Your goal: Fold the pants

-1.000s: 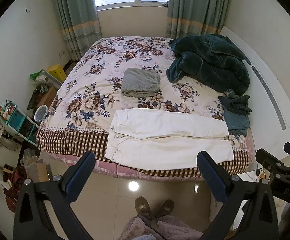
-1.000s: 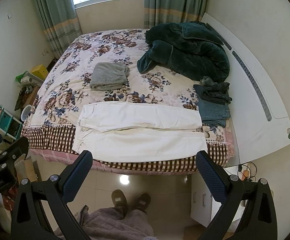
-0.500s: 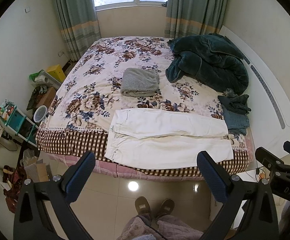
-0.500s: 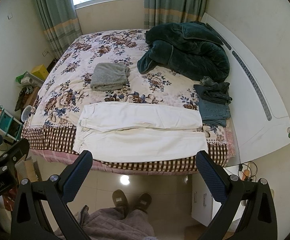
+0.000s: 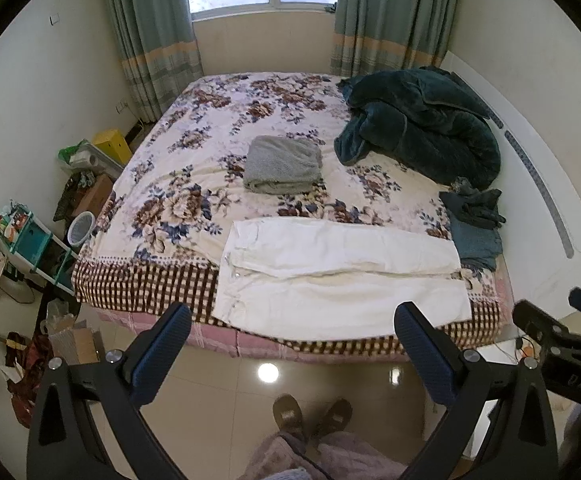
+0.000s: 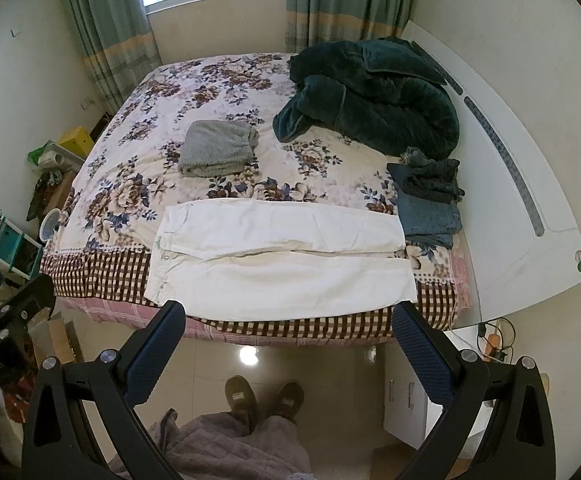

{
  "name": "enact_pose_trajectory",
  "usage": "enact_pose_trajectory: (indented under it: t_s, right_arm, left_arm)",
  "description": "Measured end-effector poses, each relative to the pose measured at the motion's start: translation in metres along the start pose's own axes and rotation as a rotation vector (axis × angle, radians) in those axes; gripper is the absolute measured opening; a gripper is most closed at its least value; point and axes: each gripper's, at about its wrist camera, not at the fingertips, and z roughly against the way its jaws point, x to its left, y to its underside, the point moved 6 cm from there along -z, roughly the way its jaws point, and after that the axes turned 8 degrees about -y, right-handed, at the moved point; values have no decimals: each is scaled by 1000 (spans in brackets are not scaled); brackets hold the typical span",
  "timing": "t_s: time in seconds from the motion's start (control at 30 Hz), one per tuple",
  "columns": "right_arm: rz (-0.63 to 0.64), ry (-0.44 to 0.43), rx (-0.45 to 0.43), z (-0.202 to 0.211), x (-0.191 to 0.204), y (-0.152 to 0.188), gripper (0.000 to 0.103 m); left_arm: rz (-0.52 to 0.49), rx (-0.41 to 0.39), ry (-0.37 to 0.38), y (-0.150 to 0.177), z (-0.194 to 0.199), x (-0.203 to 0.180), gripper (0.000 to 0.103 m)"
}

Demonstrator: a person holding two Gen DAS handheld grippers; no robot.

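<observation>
Big bed with a floral cream cover and brown checked border (image 5: 162, 216) (image 6: 102, 276) is filling most of both views, headboard on the right. Crumpled dark teal plush blanket (image 5: 422, 128) (image 6: 374, 96) is lying at the headboard end, far side. Long white pants (image 5: 342, 276) (image 6: 282, 260) are lying flat along the near edge of the bed, legs side by side and pointing right, waist at the left, near leg's edge overhanging the checked border slightly. Folded grey fleecy garment (image 5: 282, 164) (image 6: 218, 152) is sitting mid-bed, beyond the pants and well apart from them. Folded blue denim piece (image 5: 474, 240) (image 6: 430, 212) is lying just beside the pants' leg ends, with a dark bunched garment (image 5: 474, 204) (image 6: 430, 176) resting on top of it.

Left tool (image 5: 290, 354) is hovering over the tiled floor in front of the bed, blue-padded fingers spread wide, nothing between them, not touching the pants. Right tool (image 6: 288, 346) is doing the same: jaws wide apart, empty, short of the bed edge. Each tool is showing at the edge of the other's view.

Person's two slippered feet (image 5: 310, 416) (image 6: 264, 398) are standing on the glossy floor below the tools.
</observation>
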Motion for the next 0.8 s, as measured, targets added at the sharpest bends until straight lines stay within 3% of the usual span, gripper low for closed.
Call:
enact_pose_trajectory:
  t_s: [0.23,0.47,0.67,0.8]
  right_arm:
    - [-62,94,2,-53,-13,-6,103]
    - [-156,181,27,-133,-54,-45,103]
    - [-231,162,102,-233,-92,-89,103]
    - [-281,120,165,-324,-120,-124,103]
  left_arm:
    - [28,-70,-69,-34,-52,15,103]
    - [-12,-56,-98,-65,-128,4,103]
    - [-45,27,-138,-92,-202,-20,103]
    - [0,158,-179,-110,-279,-36,103]
